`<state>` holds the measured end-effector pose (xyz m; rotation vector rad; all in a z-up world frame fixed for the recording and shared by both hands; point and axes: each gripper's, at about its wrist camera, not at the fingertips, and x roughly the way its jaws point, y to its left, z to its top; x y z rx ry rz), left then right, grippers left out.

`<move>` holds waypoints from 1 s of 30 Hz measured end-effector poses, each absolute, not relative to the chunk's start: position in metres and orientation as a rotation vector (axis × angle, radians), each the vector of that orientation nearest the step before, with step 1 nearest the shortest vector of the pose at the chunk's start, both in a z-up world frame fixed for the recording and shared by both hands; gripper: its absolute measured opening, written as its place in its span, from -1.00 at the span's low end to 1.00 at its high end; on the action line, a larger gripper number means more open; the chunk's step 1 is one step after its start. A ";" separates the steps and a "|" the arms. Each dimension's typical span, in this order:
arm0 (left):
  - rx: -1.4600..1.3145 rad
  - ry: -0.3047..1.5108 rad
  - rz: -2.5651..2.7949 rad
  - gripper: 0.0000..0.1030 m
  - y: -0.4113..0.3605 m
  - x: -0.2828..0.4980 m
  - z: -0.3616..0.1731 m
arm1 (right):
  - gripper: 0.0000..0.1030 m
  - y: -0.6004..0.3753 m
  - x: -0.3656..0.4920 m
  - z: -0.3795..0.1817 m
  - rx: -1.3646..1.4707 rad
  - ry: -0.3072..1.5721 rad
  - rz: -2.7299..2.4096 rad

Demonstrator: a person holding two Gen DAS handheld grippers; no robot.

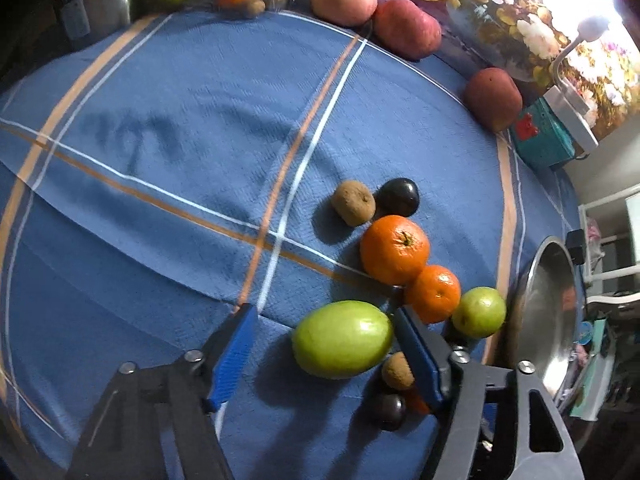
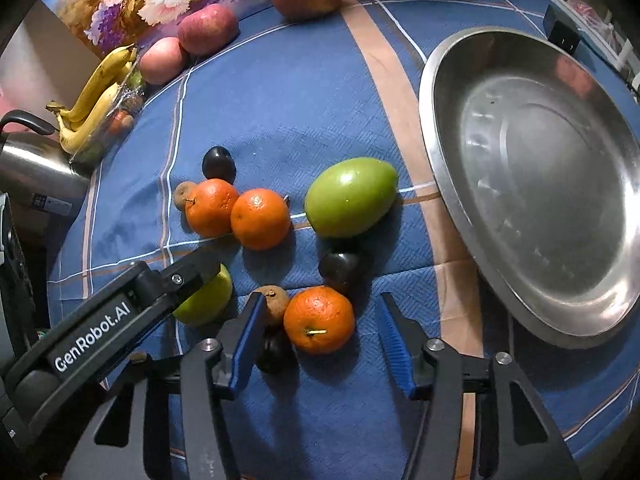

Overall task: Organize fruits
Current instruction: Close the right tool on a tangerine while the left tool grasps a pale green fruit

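Note:
My left gripper point(image 1: 324, 314) is open and straddles a green fruit point(image 1: 342, 338) that lies on the blue cloth; its right finger is close to the fruit's end. The right wrist view shows that same fruit point(image 2: 204, 300) partly hidden under the left gripper's black housing point(image 2: 100, 332). My right gripper point(image 2: 322, 300) is open around an orange point(image 2: 319, 319), with a kiwi point(image 2: 274, 304) and a dark plum point(image 2: 276, 352) by its left finger. Two more oranges point(image 2: 210, 208) point(image 2: 260, 218), another green fruit point(image 2: 350, 196) and a second plum point(image 2: 340, 268) lie beyond.
An empty steel bowl point(image 2: 540, 180) sits to the right, at the cloth's edge. Three red apples point(image 1: 344, 0) point(image 1: 408, 28) point(image 1: 494, 98) line the far side. Bananas point(image 2: 96, 92) on a wrapped tray, a steel kettle point(image 2: 36, 168) and a teal box point(image 1: 544, 136) stand around the edges.

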<state>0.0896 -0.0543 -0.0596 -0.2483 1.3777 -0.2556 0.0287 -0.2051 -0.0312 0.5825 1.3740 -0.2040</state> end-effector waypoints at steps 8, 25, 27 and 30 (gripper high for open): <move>-0.259 1.387 -0.278 0.06 -0.059 0.090 -0.060 | -0.17 -0.209 0.026 -0.028 0.611 1.370 -0.203; -0.279 1.387 -0.210 0.06 -0.042 0.096 -0.052 | -0.30 -0.206 0.026 -0.029 0.599 1.381 -0.194; -0.280 1.385 -0.207 0.06 -0.044 0.095 -0.052 | -0.30 -0.205 0.027 -0.029 0.600 1.378 -0.195; -0.284 1.384 -0.200 0.06 -0.045 0.093 -0.050 | -0.30 -0.205 0.027 -0.025 0.595 1.369 -0.190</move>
